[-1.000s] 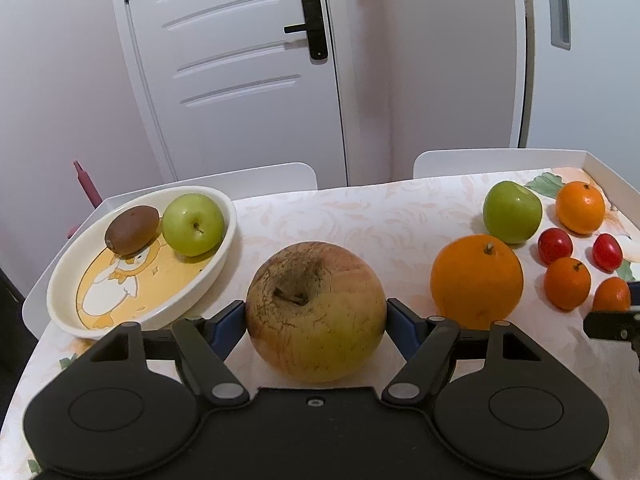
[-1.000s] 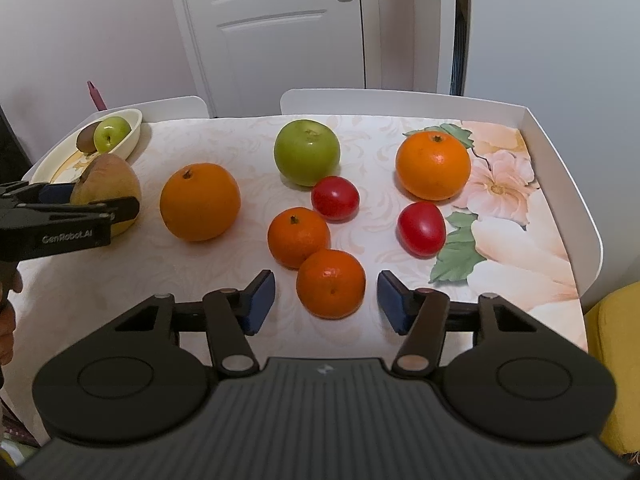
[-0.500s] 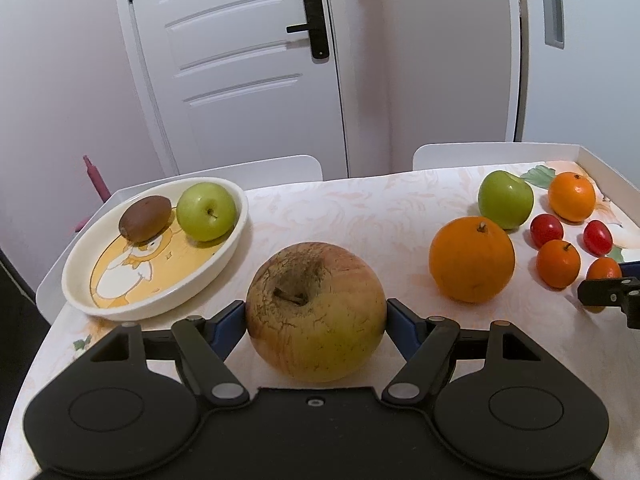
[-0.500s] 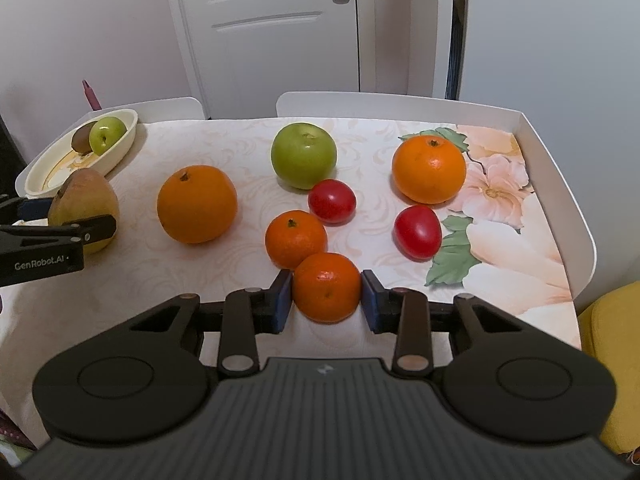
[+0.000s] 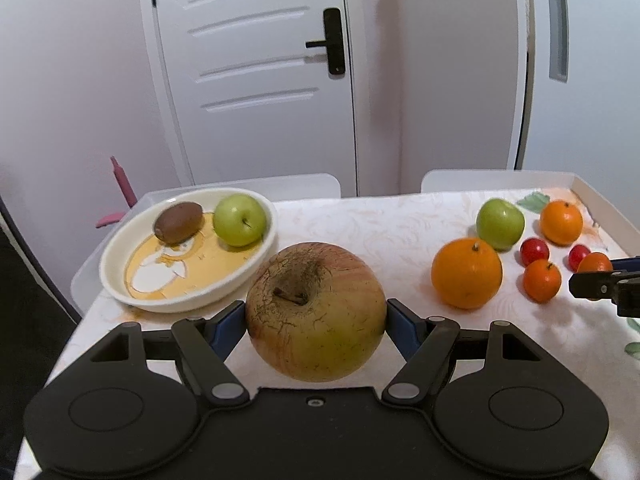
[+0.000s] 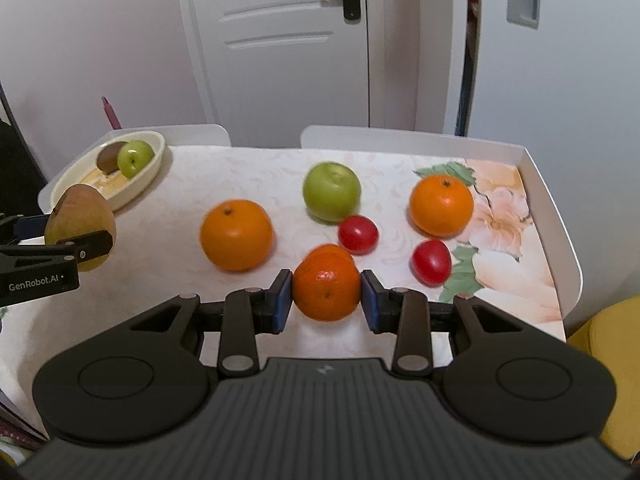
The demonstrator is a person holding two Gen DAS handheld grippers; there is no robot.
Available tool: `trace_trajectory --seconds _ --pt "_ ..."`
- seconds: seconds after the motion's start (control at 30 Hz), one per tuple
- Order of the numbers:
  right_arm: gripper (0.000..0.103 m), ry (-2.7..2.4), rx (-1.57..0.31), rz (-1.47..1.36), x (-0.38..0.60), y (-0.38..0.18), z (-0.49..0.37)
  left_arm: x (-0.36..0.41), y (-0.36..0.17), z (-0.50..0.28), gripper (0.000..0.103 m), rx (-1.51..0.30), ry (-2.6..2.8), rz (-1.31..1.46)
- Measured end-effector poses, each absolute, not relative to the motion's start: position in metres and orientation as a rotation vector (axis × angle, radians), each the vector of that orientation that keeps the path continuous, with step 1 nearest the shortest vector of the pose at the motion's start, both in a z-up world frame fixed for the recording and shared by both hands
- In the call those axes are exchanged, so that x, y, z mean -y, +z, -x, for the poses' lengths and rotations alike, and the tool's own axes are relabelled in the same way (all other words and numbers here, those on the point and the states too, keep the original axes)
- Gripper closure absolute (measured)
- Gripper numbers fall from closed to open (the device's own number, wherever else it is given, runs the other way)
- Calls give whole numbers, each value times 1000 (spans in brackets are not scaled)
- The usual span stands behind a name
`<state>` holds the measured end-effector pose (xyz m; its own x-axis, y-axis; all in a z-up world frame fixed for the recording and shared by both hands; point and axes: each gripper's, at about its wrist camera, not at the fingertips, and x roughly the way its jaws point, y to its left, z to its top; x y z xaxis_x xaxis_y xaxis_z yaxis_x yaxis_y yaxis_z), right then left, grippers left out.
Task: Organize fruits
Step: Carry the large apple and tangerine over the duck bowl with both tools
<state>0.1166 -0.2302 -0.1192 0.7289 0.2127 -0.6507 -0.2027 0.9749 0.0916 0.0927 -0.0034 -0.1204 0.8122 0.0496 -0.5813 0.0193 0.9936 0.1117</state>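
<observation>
Russet apple point(image 5: 316, 312) clenched in our left gripper point(image 5: 316, 320), small orange point(image 6: 326, 289) in our right gripper point(image 6: 326, 294); we advise lowering gently into the dish point(image 5: 120, 248).

you're in a home: a white panelled door point(image 5: 256, 76) with a black handle point(image 5: 334, 42), a surface point(image 6: 256, 184) under a floral cloth point(image 6: 500, 216), fruit around a cartoon dish point(image 5: 132, 240).

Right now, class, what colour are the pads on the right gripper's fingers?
Blue: the pads of the right gripper show best in the right wrist view.
</observation>
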Motion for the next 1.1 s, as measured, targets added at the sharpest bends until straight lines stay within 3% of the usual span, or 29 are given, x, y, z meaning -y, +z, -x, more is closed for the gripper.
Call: trace_trajectory --seconds 0.6,1.1 --pt "52 301 -687 -29 141 -51 -122 -68 -48 -87 25 -576 37 -103" --pt "52 312 -692 -61 43 -41 -162 -147 -47 -129 25 -593 -5 -144"
